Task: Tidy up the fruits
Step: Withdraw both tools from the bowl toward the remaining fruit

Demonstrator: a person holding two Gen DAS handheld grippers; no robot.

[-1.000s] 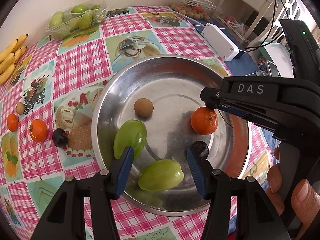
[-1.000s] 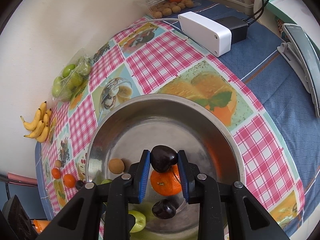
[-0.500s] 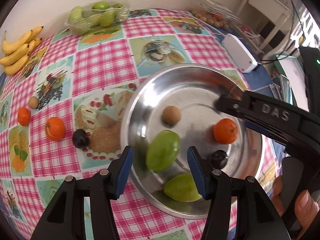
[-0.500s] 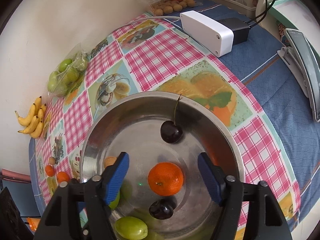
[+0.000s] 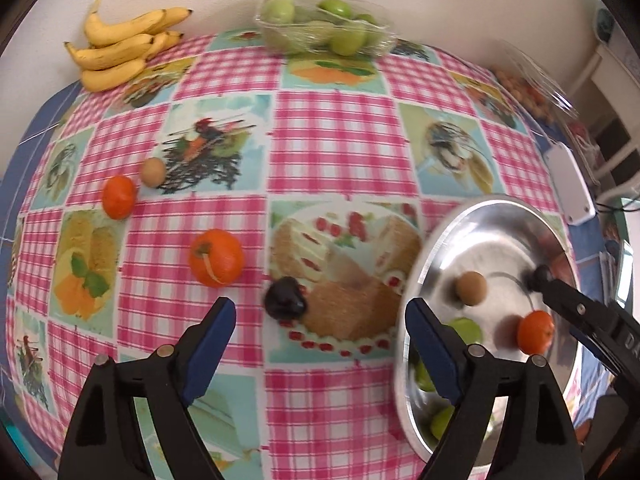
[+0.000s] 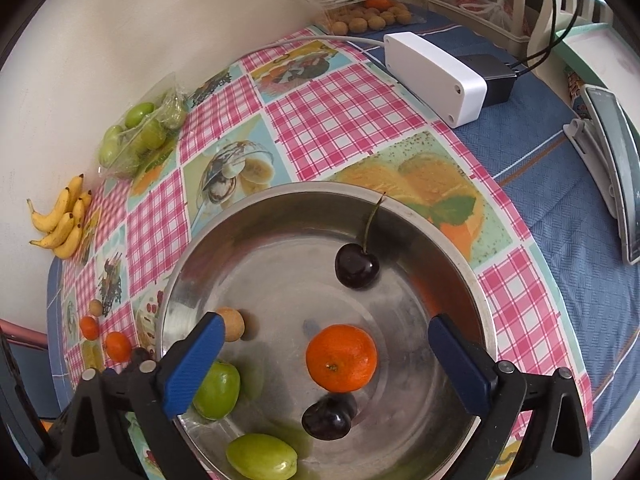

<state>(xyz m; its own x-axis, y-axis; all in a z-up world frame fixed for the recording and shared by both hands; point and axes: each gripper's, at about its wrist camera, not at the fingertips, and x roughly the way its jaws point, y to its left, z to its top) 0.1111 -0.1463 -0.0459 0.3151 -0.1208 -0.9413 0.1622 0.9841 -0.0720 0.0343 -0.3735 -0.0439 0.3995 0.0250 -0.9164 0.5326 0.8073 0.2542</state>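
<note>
The left claw [image 5: 320,330] was opening with nothing between its jaws above a dark, blurred fruit, probably a cherry [image 5: 285,298], on the surface [image 5: 336,140], while the right claw [image 6: 322,364] was opening over the bowl [image 6: 400,216], its stemmed cherry [image 6: 356,266] lying loose inside.

A plain cream wall [image 6: 120,40] backs the table; white furniture [image 5: 612,80], perhaps a chair, stands beyond.

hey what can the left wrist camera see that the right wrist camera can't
Only the left wrist view shows the left gripper, jaws opening with nothing between them, above a dark cherry on the tablecloth. Only the right wrist view shows the stemmed cherry in the bowl and the black adapter. Both show the bananas, the bagged green fruit and the bowl's orange.
</note>
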